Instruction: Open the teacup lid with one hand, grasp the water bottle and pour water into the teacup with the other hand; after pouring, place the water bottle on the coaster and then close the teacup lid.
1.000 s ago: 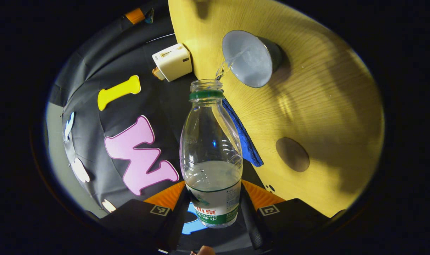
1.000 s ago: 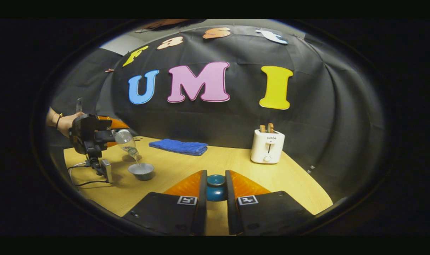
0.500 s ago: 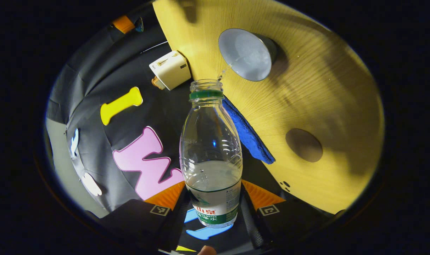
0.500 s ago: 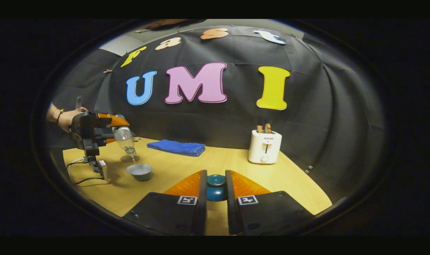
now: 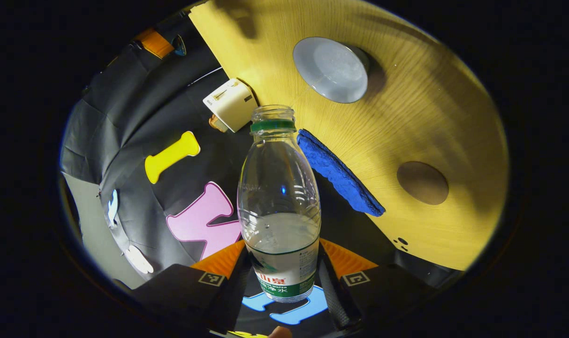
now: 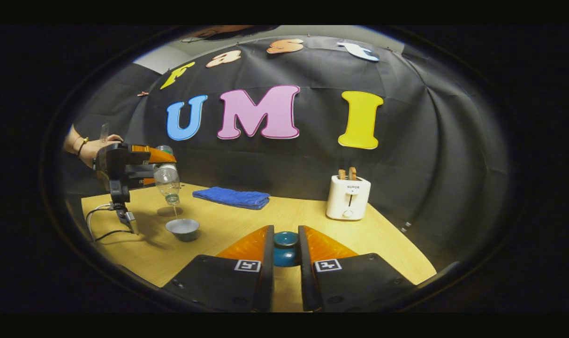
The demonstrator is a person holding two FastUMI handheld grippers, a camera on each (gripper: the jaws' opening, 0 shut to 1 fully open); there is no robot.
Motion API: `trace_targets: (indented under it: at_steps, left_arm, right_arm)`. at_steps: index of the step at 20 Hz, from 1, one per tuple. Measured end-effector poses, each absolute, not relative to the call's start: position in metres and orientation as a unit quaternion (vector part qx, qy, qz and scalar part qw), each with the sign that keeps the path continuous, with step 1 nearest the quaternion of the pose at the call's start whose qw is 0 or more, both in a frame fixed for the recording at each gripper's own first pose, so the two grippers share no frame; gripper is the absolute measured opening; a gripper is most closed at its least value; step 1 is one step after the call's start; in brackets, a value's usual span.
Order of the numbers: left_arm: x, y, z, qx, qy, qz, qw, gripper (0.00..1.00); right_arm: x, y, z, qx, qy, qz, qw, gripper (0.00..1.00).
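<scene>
Two grips to keep: left gripper [image 5: 283,281] clamps the bottle [image 5: 279,202]; tip it upright toward the coaster [image 5: 422,182], right gripper [image 6: 285,263] pinching the lid [image 6: 285,249].

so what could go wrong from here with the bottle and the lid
1. The clear plastic water bottle, uncapped and tilted mouth-down in the left gripper above the grey teacup, may dribble onto the yellow wooden table on its way to the round brown coaster.
2. The coaster is small; an off-centre bottle could tip.
3. The right gripper pinches only the teal lid's knob; the lid could slip before the cup is closed.
</scene>
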State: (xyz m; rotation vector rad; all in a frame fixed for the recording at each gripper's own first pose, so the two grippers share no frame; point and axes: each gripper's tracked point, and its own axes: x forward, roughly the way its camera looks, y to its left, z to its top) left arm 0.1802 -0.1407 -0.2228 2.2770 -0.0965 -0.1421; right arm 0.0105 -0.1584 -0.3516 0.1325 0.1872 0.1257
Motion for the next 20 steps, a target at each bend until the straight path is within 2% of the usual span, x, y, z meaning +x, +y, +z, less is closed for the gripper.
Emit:
trace_targets:
  at_steps: [5,8,10,11,12,13,15,16,17,18,20]
  left_arm:
    - [0.182,-0.141,-0.227,0.903,-0.041,-0.061,0.423,0.76]
    - [0.182,-0.14,-0.239,0.884,-0.029,-0.071,0.461,0.75]
    - [0.177,-0.138,-0.254,0.847,-0.012,-0.088,0.524,0.75]
    - [0.174,-0.136,-0.264,0.818,0.003,-0.098,0.567,0.75]
    - [0.176,-0.133,-0.271,0.783,0.02,-0.102,0.613,0.75]
    - [0.177,-0.128,-0.274,0.744,0.039,-0.1,0.659,0.75]
    - [0.173,-0.117,-0.273,0.645,0.067,-0.096,0.755,0.75]
    - [0.173,-0.114,-0.272,0.591,0.075,-0.093,0.798,0.75]
    - [0.175,-0.111,-0.268,0.539,0.079,-0.092,0.834,0.76]
    - [0.181,-0.107,-0.263,0.492,0.081,-0.088,0.862,0.76]
    - [0.19,-0.101,-0.257,0.411,0.085,-0.085,0.903,0.75]
  right_arm:
    - [0.011,-0.154,-0.349,0.064,0.093,0.062,0.992,0.27]
    - [0.013,-0.149,-0.348,0.066,0.094,0.06,0.992,0.27]
    - [0.014,-0.143,-0.347,0.064,0.095,0.059,0.992,0.27]
    - [0.015,-0.14,-0.345,0.062,0.095,0.059,0.992,0.32]
    - [0.017,-0.137,-0.344,0.06,0.095,0.058,0.992,0.27]
    - [0.018,-0.133,-0.343,0.058,0.096,0.058,0.992,0.32]
    - [0.022,-0.125,-0.34,0.058,0.098,0.055,0.992,0.32]
    - [0.025,-0.122,-0.339,0.058,0.1,0.052,0.992,0.27]
    - [0.027,-0.117,-0.337,0.057,0.102,0.05,0.992,0.24]
    - [0.03,-0.112,-0.334,0.055,0.102,0.049,0.992,0.27]
    - [0.036,-0.101,-0.328,0.052,0.101,0.048,0.992,0.27]
